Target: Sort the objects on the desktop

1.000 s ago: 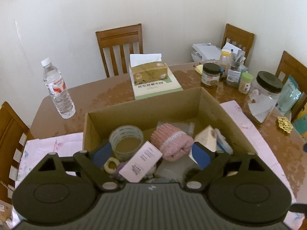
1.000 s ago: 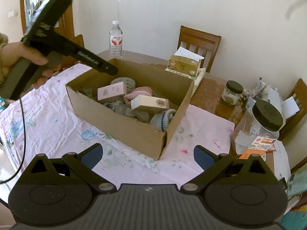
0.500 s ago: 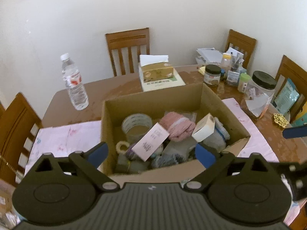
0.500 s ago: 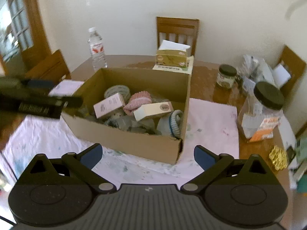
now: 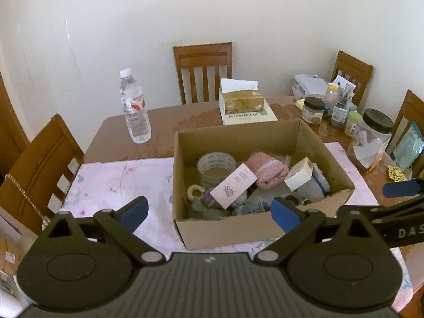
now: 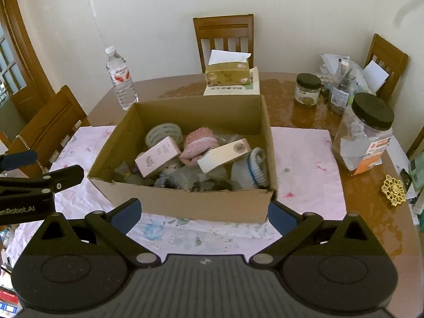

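An open cardboard box (image 5: 254, 229) (image 6: 185, 204) stands on a pink cloth mid-table. In it lie a tape roll (image 5: 216, 165) (image 6: 163, 132), a pink box (image 5: 234, 186) (image 6: 157, 156), a pink knitted item (image 5: 266, 169) (image 6: 197, 143), a white box (image 5: 299, 177) (image 6: 225, 153) and a white and blue sock (image 6: 251, 169). My left gripper (image 5: 209, 213) is open and empty, in front of the box. My right gripper (image 6: 202, 213) is open and empty, at the box's near wall.
A water bottle (image 5: 135, 108) (image 6: 120, 78) stands at the back left. A tissue box on a book (image 5: 242, 103) (image 6: 228, 73) lies behind the cardboard box. Jars (image 6: 364, 132) and clutter crowd the right side. Wooden chairs (image 5: 204, 70) ring the table.
Both grippers have pulled back and risen, away from the box. The left gripper, earlier over the box's contents, is now in front of it. Both stay open.
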`<state>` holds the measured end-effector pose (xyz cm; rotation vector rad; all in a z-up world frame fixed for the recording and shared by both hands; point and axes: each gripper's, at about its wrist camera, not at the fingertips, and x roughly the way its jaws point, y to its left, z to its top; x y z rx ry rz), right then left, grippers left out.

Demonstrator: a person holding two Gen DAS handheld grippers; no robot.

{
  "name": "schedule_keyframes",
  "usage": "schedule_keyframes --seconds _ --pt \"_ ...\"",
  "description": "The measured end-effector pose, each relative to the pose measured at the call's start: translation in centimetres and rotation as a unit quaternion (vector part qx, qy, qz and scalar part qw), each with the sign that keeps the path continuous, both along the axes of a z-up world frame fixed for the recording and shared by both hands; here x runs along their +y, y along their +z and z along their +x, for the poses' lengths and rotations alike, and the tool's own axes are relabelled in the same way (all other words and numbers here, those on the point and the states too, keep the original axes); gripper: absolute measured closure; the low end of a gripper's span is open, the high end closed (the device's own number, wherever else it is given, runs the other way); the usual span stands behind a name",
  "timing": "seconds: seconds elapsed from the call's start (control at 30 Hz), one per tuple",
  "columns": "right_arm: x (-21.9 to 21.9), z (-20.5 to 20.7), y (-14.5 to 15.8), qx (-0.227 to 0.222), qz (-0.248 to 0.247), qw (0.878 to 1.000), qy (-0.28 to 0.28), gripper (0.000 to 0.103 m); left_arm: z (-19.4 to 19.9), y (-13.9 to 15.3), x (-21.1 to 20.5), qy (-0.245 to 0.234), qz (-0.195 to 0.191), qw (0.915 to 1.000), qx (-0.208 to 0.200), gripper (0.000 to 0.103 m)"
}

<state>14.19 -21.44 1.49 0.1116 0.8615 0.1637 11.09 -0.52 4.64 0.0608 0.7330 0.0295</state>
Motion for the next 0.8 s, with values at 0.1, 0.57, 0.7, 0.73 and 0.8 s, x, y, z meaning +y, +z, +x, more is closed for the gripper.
schedule_keyframes --seconds 0.1,0.57,0.7,0.73,0.8 --pt "0.6 0.0 0.1 -0.001 0.001 1.0 0.004 0.0 -0.3 0.0 0.2 0.004 0.006 0.9999 0.008 0.004" --pt "2.5 0.5 0.2 0.013 -0.022 1.0 0.012 0.0 -0.4 0.2 1.2 0.02 -0.021 0.9992 0.029 0.004" --pt "2.9 0.7 0.1 0.012 -0.028 0.999 0.017 0.0 -0.2 0.0 1.7 0.038 -0.026 0.9984 0.033 0.004" --pt "3.0 0.7 0.2 0.012 -0.028 0.999 0.019 0.0 -0.2 -0.1 1.8 0.041 -0.029 0.9981 0.036 0.004" --pt "3.1 0.8 0.2 0.011 -0.028 0.999 0.023 0.0 -0.1 -0.2 2.1 0.045 -0.034 0.9976 0.04 0.004"
